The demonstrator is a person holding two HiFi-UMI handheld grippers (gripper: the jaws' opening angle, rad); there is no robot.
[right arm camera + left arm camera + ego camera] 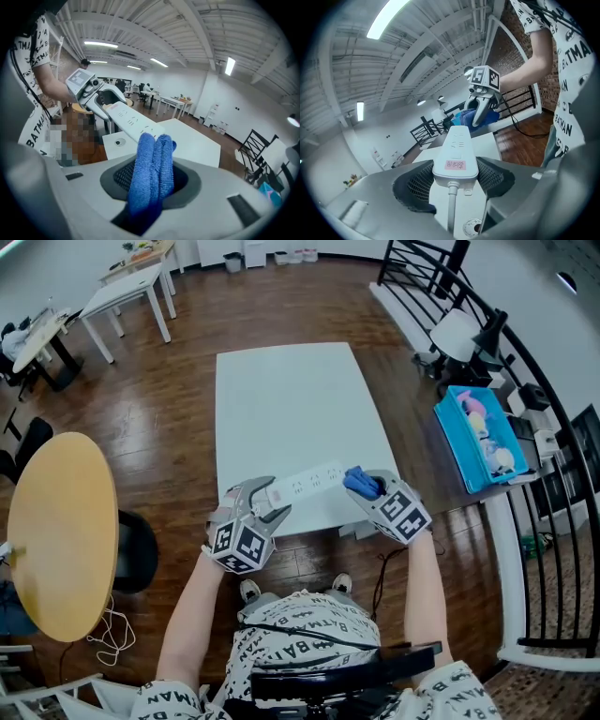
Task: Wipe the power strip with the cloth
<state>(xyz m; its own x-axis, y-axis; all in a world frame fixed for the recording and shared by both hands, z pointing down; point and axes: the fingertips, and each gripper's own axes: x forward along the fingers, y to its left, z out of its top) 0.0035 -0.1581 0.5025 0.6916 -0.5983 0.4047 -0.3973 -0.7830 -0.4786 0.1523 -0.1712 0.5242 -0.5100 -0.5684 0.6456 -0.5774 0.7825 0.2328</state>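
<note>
A long white power strip point(307, 482) is held level above the near edge of the white table point(281, 399). My left gripper point(265, 502) is shut on its cord end; in the left gripper view the power strip point(456, 152) runs away between the dark pads point(412, 183), a pink label on top. My right gripper point(367, 487) is shut on a folded blue cloth point(360, 483), which meets the strip's far end. In the right gripper view the cloth point(151, 176) stands up between the jaws, with the power strip point(131, 123) and left gripper point(101, 99) beyond it.
A round wooden table point(58, 531) stands at the left beside a dark chair point(136, 549). At the right, a blue bin point(473, 442) holds small items, with black railing point(544, 474) behind. White desks point(127, 292) stand far left. A dark cable point(382, 577) hangs below the table.
</note>
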